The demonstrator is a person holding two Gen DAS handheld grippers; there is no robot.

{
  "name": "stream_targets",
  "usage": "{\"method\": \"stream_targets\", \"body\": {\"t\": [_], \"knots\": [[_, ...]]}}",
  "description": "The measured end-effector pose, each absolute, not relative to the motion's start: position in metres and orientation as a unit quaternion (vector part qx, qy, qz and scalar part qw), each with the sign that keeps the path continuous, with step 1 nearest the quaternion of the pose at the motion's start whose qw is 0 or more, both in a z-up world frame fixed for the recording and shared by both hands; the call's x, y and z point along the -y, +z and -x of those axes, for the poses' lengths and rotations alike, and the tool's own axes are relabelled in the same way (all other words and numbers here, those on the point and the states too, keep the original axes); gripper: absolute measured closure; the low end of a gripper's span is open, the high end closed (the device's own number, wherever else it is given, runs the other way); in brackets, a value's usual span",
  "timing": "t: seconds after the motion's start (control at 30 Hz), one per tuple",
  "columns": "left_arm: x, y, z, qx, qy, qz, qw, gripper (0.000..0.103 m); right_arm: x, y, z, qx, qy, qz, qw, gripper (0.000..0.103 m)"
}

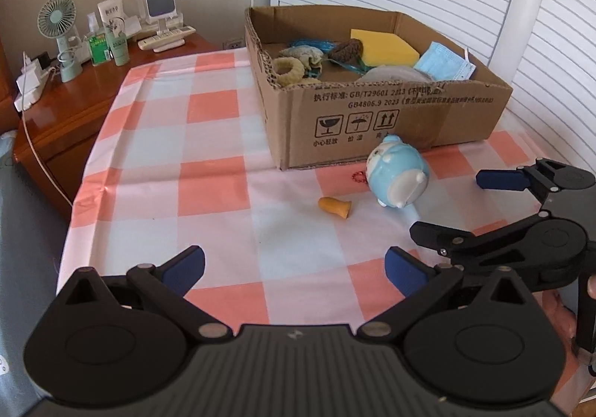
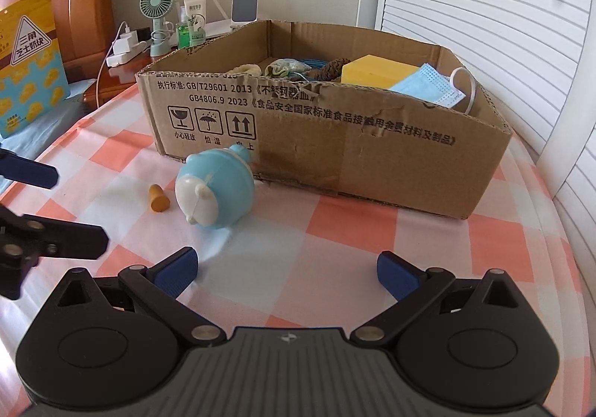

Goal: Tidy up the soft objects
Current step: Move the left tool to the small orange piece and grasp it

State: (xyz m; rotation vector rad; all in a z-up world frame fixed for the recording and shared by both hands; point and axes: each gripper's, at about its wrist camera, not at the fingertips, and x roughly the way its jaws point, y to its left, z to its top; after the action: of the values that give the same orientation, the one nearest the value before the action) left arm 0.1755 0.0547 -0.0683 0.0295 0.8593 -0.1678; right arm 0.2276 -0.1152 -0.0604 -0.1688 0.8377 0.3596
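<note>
While both claws hang wide apart and empty over the near edge of the bench (image 1: pixel 208 141), two things wait outside the cardboard box (image 2: pixel 372 156): the blue-and-white toy (image 2: pixel 214 189) and the little orange earplug (image 2: pixel 159 199). The toy lies tipped on its side right against the box's front wall, long axis running from the box out toward the near edge, white end nearest the cameras. The earplug lies just beside it on the left-hand side, clear of the box. The right claw (image 2: pixel 285 273) looks the closer one; the toy sits ahead and a touch left of it. From the left claw (image 1: pixel 294 268), the toy (image 1: pixel 396 176) is ahead and off right, the earplug (image 1: pixel 335 207) nearly straight ahead. Inside the box, yellow sponge (image 2: pixel 376 74) and blue face mask (image 2: pixel 428 87) show clearly, while the front wall hides what's lower down.
</note>
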Motion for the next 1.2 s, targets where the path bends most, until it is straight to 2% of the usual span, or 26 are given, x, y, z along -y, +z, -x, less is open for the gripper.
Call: {"method": "stream_targets", "body": {"t": [0.17,0.27,0.33,0.4,0.67,0.83,0.9,1.0,1.2], "knots": [[-0.048,-0.082,-0.188,-0.43,-0.094,-0.011,0.898,0.002,0.119,-0.062,-0.223,-0.394,0.179,0.081,0.898,0.0],[-0.046,-0.085,-0.191,-0.424,-0.106,-0.018,0.899,0.006,0.12,-0.062,-0.224,-0.391,0.181,0.08,0.899,0.0],[-0.047,-0.084,-0.194,-0.421,-0.119,-0.014,0.899,0.019,0.12,-0.062,-0.223,-0.389,0.182,0.08,0.899,0.0],[-0.047,-0.083,-0.196,-0.415,-0.135,-0.02,0.9,0.044,0.121,-0.062,-0.221,-0.387,0.183,0.08,0.9,0.0],[-0.041,-0.084,-0.208,-0.405,-0.168,-0.055,0.897,0.046,0.122,-0.062,-0.219,-0.386,0.185,0.08,0.9,0.0],[-0.03,-0.084,-0.212,-0.397,-0.177,-0.071,0.898,0.057,0.122,-0.062,-0.219,-0.385,0.185,0.08,0.901,0.0],[-0.028,-0.084,-0.213,-0.395,-0.181,-0.069,0.898,0.069,0.122,-0.062,-0.219,-0.385,0.185,0.08,0.901,0.0],[-0.025,-0.083,-0.213,-0.393,-0.179,-0.07,0.899,0.079,0.122,-0.062,-0.219,-0.385,0.185,0.08,0.901,0.0],[-0.022,-0.083,-0.21,-0.392,-0.181,-0.07,0.9,0.082,0.121,-0.062,-0.219,-0.385,0.184,0.081,0.901,0.0]]}}
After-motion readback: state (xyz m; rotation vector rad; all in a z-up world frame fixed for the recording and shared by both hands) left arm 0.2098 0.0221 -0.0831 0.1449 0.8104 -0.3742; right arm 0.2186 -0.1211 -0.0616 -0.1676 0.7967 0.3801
